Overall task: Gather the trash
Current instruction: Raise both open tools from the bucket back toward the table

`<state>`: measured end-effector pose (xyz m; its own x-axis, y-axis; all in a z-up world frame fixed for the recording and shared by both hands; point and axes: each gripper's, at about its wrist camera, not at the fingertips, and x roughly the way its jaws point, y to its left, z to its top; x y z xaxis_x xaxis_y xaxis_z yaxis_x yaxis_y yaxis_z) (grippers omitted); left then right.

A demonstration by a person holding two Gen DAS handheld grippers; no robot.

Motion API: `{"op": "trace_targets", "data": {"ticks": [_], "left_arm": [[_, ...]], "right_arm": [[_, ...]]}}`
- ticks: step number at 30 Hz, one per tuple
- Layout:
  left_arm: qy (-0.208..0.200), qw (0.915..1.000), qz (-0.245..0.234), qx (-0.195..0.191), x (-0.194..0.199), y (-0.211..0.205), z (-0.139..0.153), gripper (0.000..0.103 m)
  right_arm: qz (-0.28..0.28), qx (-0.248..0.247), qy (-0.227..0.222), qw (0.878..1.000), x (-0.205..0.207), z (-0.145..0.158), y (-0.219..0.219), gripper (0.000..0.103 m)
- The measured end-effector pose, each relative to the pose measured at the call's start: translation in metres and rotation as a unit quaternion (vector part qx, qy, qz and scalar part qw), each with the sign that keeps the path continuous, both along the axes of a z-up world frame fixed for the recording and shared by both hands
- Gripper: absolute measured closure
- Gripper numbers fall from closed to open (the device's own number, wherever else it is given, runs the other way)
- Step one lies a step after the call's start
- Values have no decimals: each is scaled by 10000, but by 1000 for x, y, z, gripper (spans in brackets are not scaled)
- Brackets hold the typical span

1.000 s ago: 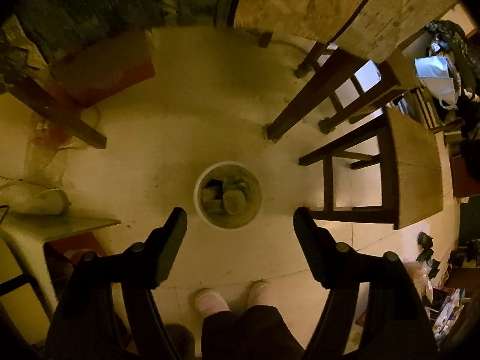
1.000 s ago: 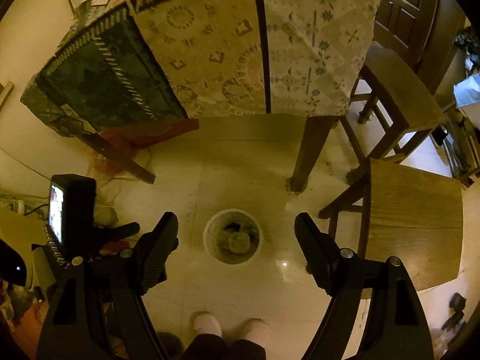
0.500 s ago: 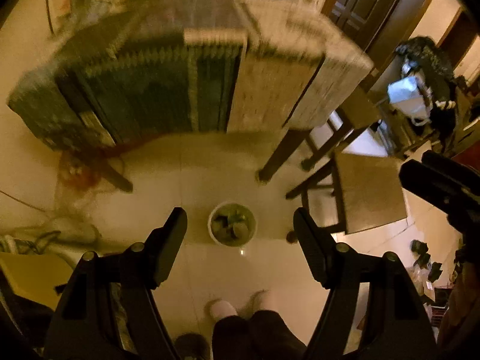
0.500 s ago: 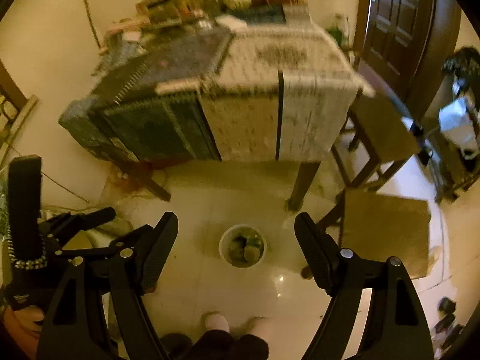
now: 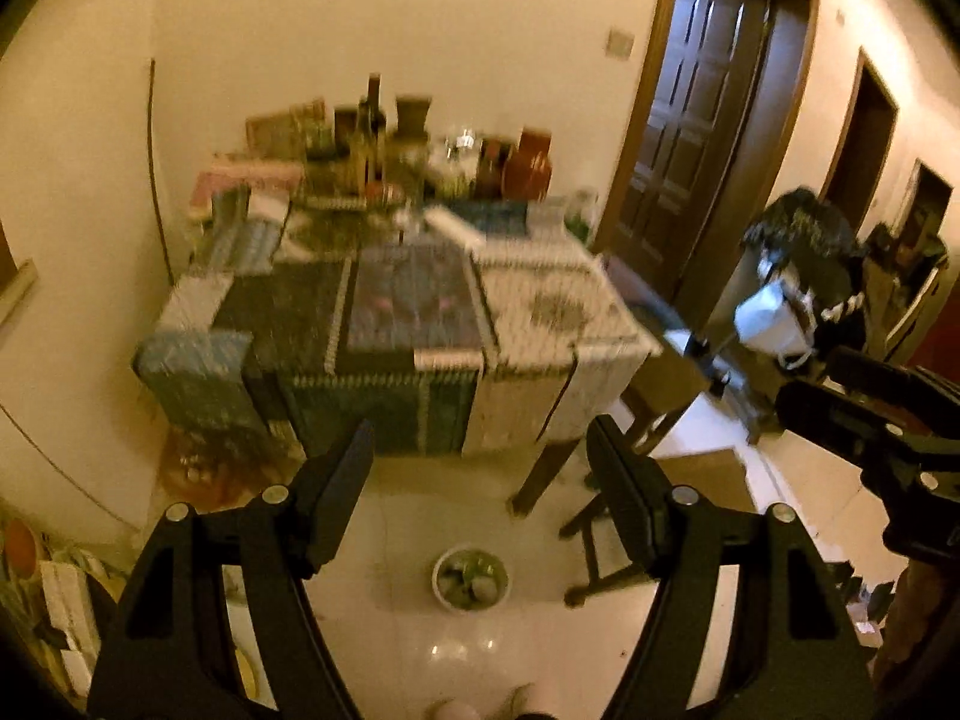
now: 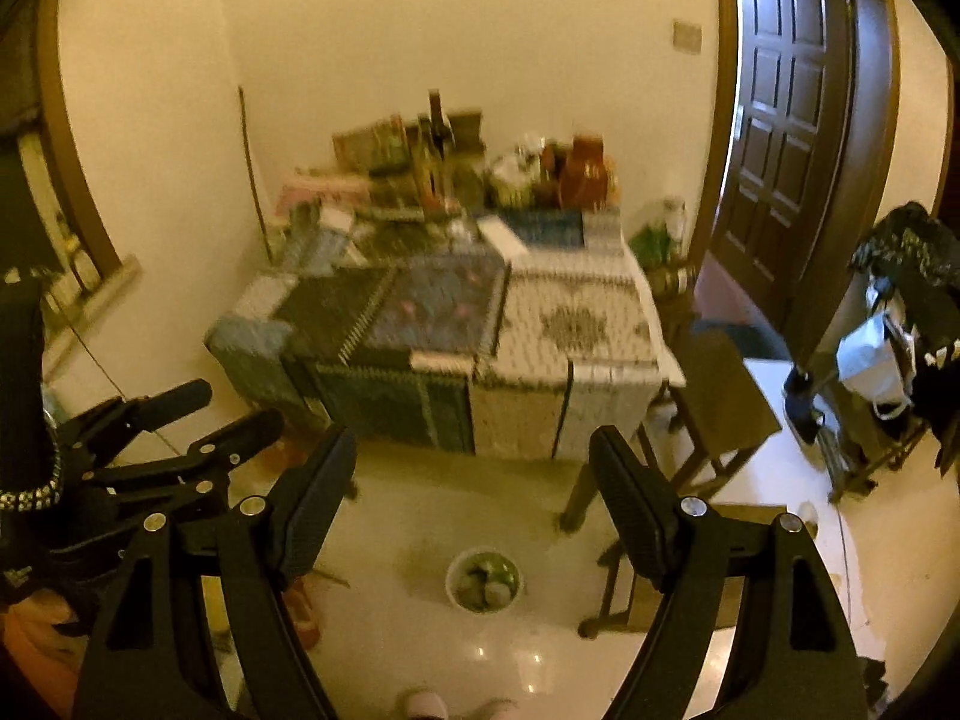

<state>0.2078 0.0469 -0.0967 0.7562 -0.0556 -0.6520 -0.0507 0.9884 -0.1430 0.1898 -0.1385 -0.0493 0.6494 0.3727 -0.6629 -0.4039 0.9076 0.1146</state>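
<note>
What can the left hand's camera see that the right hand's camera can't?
Only the left wrist view shows the right gripper from outside, at the picture's right edge, and a second dark doorway farther along the wall.

Only the right wrist view shows the left gripper from outside, at its left edge, and a green bag beside the table.

Both show the cloth-covered table crowded with bottles, the white bin on the floor holding trash, the wooden stool, and the dark panelled door. Both grippers are open and empty.

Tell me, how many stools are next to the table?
2. One wooden stool stands by the table's right side, near the dark door. The other stool is closer, right of the white bin; a claw partly hides it.
</note>
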Motion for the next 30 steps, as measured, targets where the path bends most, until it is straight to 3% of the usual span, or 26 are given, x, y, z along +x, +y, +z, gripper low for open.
{"op": "trace_targets", "data": {"ticks": [7, 11, 15, 22, 30], "left_arm": [[-708, 9973, 14, 166, -33, 13, 51, 30], [-937, 9952, 128, 233, -41, 17, 71, 18], [-1092, 9933, 213, 326, -35, 19, 82, 10], [-1105, 9931, 279, 292, 2, 21, 84, 9], [-1177, 9908, 418, 527, 86, 7, 92, 9]], "right_arm": [[-264, 154, -617, 9976, -18, 37, 1, 20], [-585, 160, -942, 9937, -21, 48, -3, 8], [-669, 173, -1125, 9913, -12, 54, -6, 6], [-632, 319, -1108, 9913, 25, 47, -13, 6], [-480, 459, -1166, 9910, 95, 51, -27, 6]]}}
